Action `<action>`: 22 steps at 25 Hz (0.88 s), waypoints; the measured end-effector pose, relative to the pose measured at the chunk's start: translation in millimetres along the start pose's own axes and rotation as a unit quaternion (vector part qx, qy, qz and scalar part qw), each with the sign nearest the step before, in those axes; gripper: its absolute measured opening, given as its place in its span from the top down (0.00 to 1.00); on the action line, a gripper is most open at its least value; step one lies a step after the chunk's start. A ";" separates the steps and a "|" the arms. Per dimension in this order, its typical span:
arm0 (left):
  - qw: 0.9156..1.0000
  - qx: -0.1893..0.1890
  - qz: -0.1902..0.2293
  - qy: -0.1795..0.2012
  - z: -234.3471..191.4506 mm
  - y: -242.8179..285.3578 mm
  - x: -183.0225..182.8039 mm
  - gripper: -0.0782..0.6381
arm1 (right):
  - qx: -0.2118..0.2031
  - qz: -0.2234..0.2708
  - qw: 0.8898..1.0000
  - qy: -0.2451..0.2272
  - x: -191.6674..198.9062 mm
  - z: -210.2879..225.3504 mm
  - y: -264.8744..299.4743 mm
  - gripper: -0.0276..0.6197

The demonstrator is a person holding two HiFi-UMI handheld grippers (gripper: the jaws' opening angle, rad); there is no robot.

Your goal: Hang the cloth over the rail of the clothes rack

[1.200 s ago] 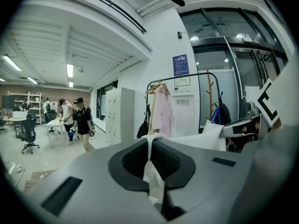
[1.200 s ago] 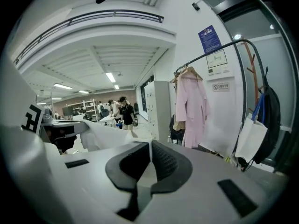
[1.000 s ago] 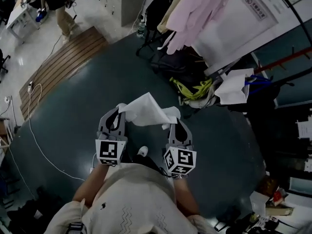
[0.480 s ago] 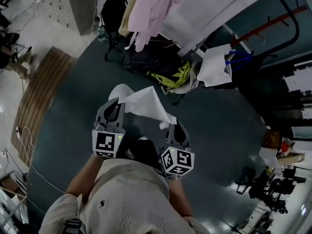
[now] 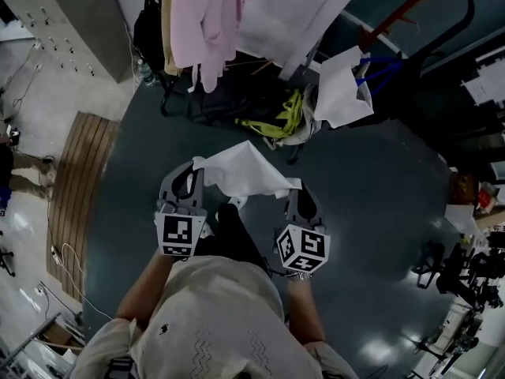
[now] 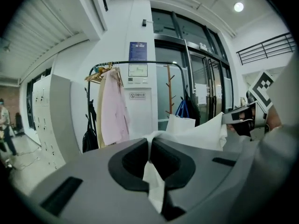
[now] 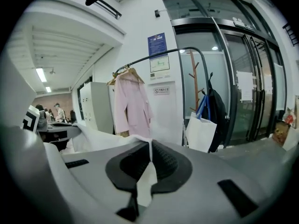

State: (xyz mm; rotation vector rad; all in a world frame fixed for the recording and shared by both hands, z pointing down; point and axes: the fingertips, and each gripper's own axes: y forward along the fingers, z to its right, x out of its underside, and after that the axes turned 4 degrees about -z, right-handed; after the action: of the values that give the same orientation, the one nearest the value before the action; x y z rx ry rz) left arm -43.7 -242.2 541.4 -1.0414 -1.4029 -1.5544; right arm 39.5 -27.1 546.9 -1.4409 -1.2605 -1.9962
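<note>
A white cloth point(image 5: 246, 171) is stretched between both grippers in front of the person. My left gripper point(image 5: 195, 166) is shut on the cloth's left corner point(image 6: 150, 171), and my right gripper point(image 5: 296, 186) is shut on its right corner point(image 7: 147, 178). The clothes rack's dark curved rail point(image 6: 135, 63) stands ahead against the white wall; the same rail point(image 7: 163, 54) shows in the right gripper view. A pink garment point(image 6: 113, 111) and a cream one hang at the rail's left end. In the head view the pink garment point(image 5: 207, 18) hangs at the top, beyond the cloth.
A white bag with blue handles point(image 5: 341, 93) and a yellow-green item point(image 5: 276, 123) lie on dark bags under the rack. A wooden coat stand point(image 7: 193, 85) stands by glass doors on the right. A wooden floor strip point(image 5: 83, 188) lies left. Clutter point(image 5: 465, 267) fills the right edge.
The view has swung round, so the rack and hanging clothes now sit nearer and straight ahead at the top. Both grippers have kept hold of the cloth, carrying it along.
</note>
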 end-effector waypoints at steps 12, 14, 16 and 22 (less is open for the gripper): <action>0.998 -0.031 0.002 0.051 -42.1 122.6 -89.6 0.87 | -0.012 0.023 0.999 -0.033 -102.0 60.7 110.3 0.92; 0.997 -0.043 0.000 0.060 -53.6 136.3 -98.2 0.87 | -0.007 0.021 0.999 -0.048 -116.1 72.5 119.8 0.92; 0.995 -0.051 -0.002 0.082 -62.0 148.2 -106.6 0.87 | 0.000 0.020 0.998 -0.058 -128.6 84.8 125.2 0.92; 0.994 -0.020 0.029 0.104 -72.6 192.5 -157.8 0.87 | 0.025 0.020 0.998 -0.047 -176.2 107.6 147.6 0.92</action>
State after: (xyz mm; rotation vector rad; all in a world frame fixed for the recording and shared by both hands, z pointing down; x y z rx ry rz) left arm 187.1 -326.7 458.5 -0.9062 -1.1932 -1.6040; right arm 277.9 -50.4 463.1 -1.5403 -1.3013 -1.8771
